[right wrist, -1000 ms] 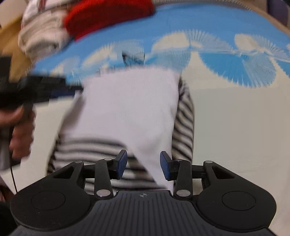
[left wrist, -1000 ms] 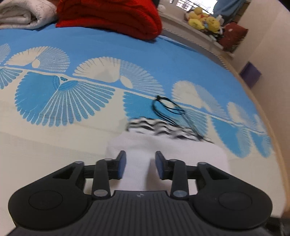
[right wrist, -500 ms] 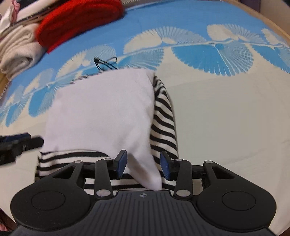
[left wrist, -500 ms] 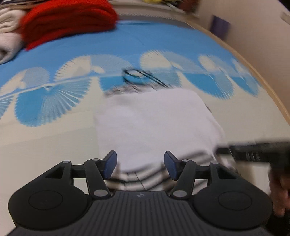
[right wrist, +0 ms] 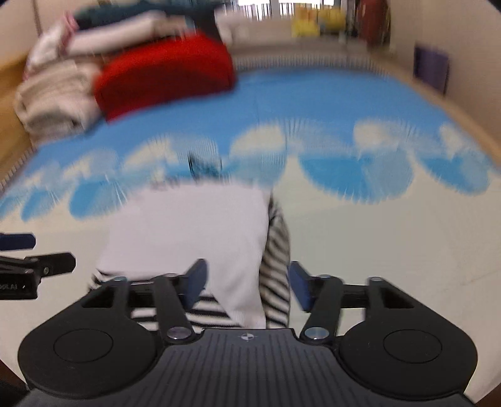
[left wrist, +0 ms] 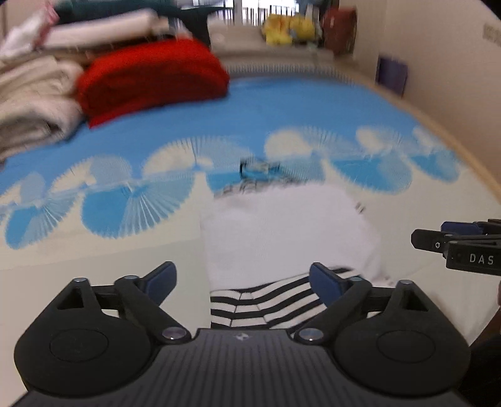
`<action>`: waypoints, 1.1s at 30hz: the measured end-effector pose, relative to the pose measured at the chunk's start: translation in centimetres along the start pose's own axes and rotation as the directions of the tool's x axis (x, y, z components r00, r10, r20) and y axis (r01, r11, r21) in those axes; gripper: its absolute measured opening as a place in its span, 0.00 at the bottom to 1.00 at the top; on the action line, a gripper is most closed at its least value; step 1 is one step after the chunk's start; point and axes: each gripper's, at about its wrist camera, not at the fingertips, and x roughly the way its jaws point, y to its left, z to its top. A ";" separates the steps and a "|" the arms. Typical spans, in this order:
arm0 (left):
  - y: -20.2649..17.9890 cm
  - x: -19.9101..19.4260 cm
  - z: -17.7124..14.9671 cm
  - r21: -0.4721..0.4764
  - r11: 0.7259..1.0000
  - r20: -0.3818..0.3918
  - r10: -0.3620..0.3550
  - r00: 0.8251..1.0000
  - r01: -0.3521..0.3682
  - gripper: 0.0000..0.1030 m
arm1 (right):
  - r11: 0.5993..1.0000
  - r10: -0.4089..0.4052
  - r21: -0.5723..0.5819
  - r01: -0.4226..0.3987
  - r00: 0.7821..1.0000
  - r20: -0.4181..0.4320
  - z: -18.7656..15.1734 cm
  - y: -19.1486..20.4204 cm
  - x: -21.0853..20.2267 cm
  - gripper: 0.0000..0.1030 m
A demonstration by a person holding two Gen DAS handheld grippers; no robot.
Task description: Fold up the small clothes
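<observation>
A small garment lies folded on the bed, with a white panel [left wrist: 288,231] on top and black-and-white stripes [left wrist: 266,300] showing at its near edge. My left gripper [left wrist: 242,275] hovers over that striped edge. Its jaws are opening wide and its pads touch nothing. My right gripper [right wrist: 247,272] hangs above the garment's right side, where a striped sleeve [right wrist: 277,250] runs down beside the white panel [right wrist: 188,231]. Its jaws are opening too and clear of the cloth. Each gripper shows at the other view's edge: the right gripper [left wrist: 454,241] and the left gripper [right wrist: 31,256].
The bed cover [left wrist: 94,281] is cream with blue fan shapes. A folded red blanket [left wrist: 150,78] and beige folded piles [left wrist: 34,103] sit at the far left. A black cord loop [left wrist: 260,167] lies just beyond the garment. Plush toys [left wrist: 288,26] and a purple box [left wrist: 391,75] stand near the wall.
Both grippers' jaws have widened and let go of the white fabric. Both have drawn back and risen, so the garment lies folded flat and more of the room shows.
</observation>
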 end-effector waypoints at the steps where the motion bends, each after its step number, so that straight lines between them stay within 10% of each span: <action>1: -0.2 -1.4 -0.3 0.005 1.000 0.037 0.017 0.999 -0.017 0.96 | 1.000 0.002 -0.006 -0.001 0.999 0.038 -0.1 -0.1 -1.4 0.75; 5: -0.4 -7.3 -3.5 -0.060 0.996 0.150 0.070 0.986 -0.061 0.98 | 1.000 -0.016 0.009 0.014 0.987 0.157 -1.9 -0.5 -6.3 0.89; 12: -0.9 -9.0 -11.0 -0.196 0.977 0.018 0.084 0.996 -0.078 0.99 | 1.000 -0.022 -0.011 0.025 0.979 0.201 -6.7 0.1 -10.8 0.96; 22: -1.9 -5.1 -10.8 -0.198 0.975 -0.092 0.079 0.993 -0.096 0.99 | 0.999 -0.037 0.029 0.034 0.994 0.106 -8.7 1.6 -10.8 0.97; 33: -2.7 -5.2 -10.6 -0.161 0.985 -0.023 0.063 0.998 -0.066 0.99 | 0.998 -0.050 -0.030 0.051 0.998 0.042 -9.2 3.4 -9.1 0.97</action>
